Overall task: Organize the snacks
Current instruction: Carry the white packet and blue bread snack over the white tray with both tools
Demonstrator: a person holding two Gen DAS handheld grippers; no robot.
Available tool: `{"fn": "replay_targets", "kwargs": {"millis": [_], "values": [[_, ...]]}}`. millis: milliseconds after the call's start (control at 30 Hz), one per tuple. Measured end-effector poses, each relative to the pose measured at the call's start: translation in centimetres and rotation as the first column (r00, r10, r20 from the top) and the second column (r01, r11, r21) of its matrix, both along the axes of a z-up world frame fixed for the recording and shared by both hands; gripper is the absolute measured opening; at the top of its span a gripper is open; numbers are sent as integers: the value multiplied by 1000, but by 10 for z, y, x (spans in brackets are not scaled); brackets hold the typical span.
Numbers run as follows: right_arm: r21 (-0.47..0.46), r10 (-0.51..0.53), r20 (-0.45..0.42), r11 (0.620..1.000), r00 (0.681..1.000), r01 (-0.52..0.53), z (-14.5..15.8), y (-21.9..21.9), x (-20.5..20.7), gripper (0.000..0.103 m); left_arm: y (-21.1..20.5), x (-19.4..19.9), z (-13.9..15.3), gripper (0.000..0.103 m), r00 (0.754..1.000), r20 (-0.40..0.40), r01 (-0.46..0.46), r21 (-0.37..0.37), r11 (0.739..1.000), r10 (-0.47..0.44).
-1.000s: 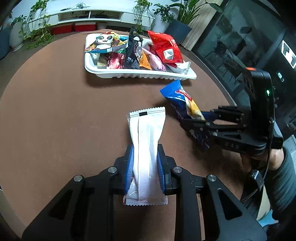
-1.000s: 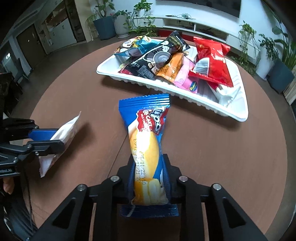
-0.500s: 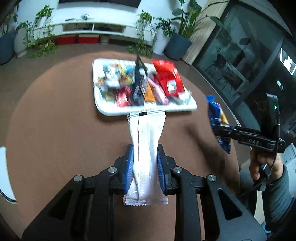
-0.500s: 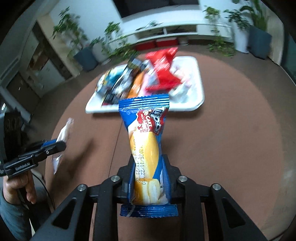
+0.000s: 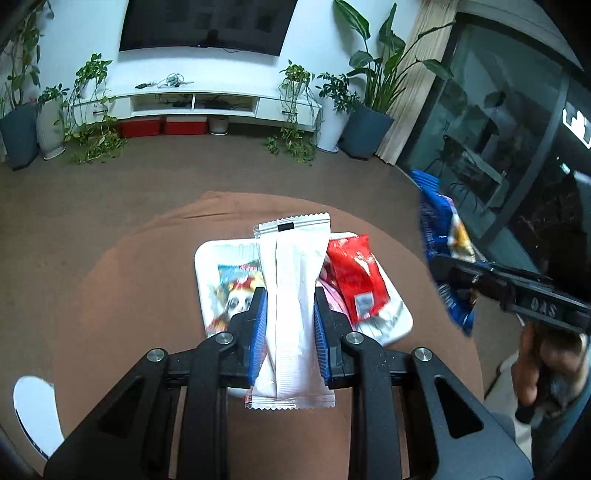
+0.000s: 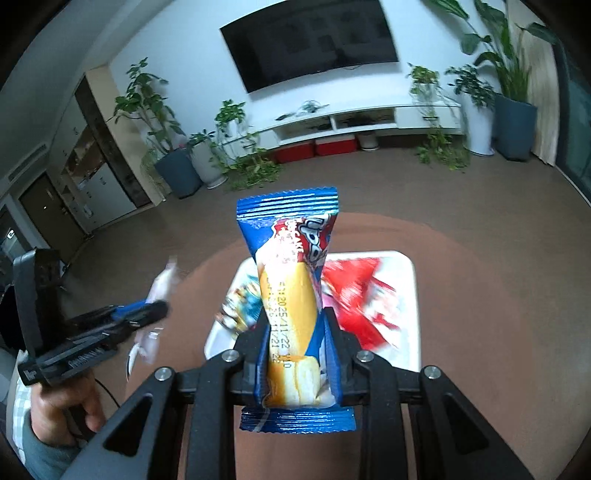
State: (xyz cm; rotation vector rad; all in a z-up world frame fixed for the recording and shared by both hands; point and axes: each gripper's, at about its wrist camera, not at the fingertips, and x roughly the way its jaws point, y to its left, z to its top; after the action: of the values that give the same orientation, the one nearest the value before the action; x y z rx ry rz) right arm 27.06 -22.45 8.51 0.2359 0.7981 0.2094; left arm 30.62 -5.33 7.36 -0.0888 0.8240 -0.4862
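— Between my left claw's [image 5: 290,332] blue pads, what have you got?

— White wrapper [image 5: 291,295], clamped about its lower half. It stands up lengthwise from the pads, its crimped top edge pointing away from me, its lower crimp hanging out behind them. It is lifted clear of the table [image 5: 140,288].

— And the right claw [image 6: 297,354]?

— Clamped as well, on the blue cake pack [image 6: 291,295], again around the lower half. Its yellow cake picture faces the camera and the serrated bottom edge sticks out on the near side. From my left camera that same pack [image 5: 439,251] shows at the right, held up in the air, blurred.

— Where is the tray?

— White tray [image 5: 201,266] sits on the round brown table, beyond and below both packs. Each pack hides the middle of it in its own view. A red packet [image 5: 354,273] lies at its right side, a colourful cartoon packet [image 5: 232,291] at its left, something pink between them; much of it is smeared.

— Hands?

— My left hand [image 6: 62,410] grips its handle at the lower left of the right view; my right hand [image 5: 546,365] grips at the right edge of the left view.

— Further off?

— Floor, a white TV bench [image 5: 207,101], potted plants [image 5: 369,88], a dark screen [image 5: 207,26] on the wall.
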Motion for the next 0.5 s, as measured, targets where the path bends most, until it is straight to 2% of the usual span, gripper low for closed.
{"fn": "replay_targets", "kwargs": {"millis": [133,267,500], "values": [[-30,12,-62,999,998,-14,-18,21,30,28,-18,30,-21,22,1000,-24,-3,49,999,4],[-33,-16,-140,999,990,12,-49,24,54,28,-30,50,-47,22,999,-49,-7,64,998,10],[-37,-51,-199,998,979,44,-80,16,67,28,-46,71,-85,22,997,-79,4,92,996,4]]}}
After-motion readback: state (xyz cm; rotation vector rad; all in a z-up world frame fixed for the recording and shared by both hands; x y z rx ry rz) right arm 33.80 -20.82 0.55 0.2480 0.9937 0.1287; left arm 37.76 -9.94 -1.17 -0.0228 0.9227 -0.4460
